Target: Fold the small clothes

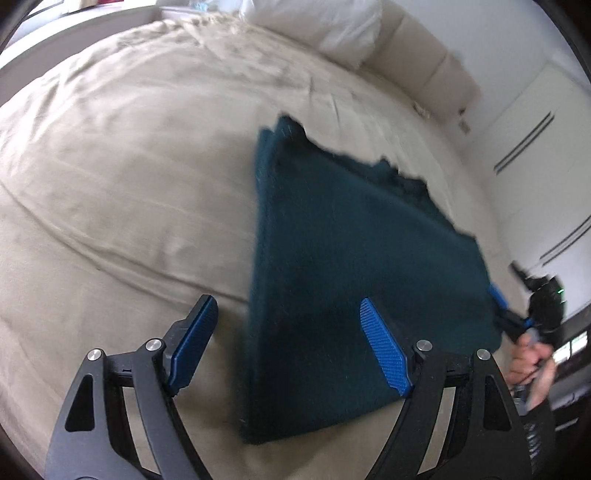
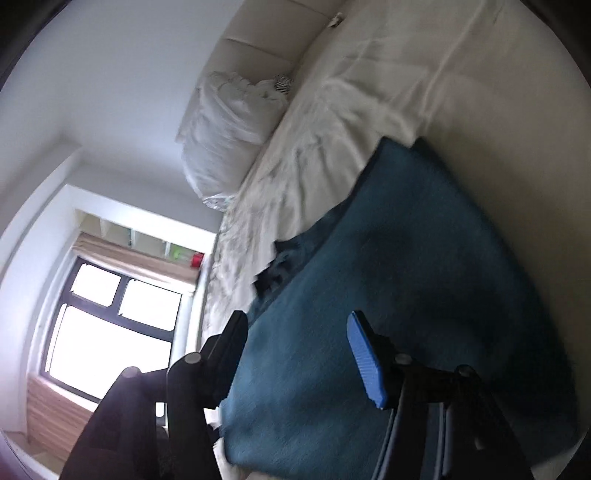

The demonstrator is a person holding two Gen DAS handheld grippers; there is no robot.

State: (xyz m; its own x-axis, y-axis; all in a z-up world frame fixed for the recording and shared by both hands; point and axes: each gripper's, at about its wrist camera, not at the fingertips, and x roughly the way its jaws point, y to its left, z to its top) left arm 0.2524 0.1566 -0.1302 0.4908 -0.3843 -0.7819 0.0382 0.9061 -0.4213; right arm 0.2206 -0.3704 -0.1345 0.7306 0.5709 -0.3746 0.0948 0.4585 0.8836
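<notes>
Dark teal garment [image 1: 354, 236], beige bedsheet [image 1: 110, 184] (plain) — white pillow [image 1: 325, 26], blue-padded black fingers [image 1: 384, 350].

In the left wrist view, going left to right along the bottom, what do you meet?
Left finger of the left tongs → teal folded cloth → right finger → the person's hand holding the right tongs.

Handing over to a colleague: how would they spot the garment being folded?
Find the wide beige bed with the white pillow at its head. Lying flat on the sheet is a dark teal cloth, already folded; it is the only dark thing on the bed.
</notes>
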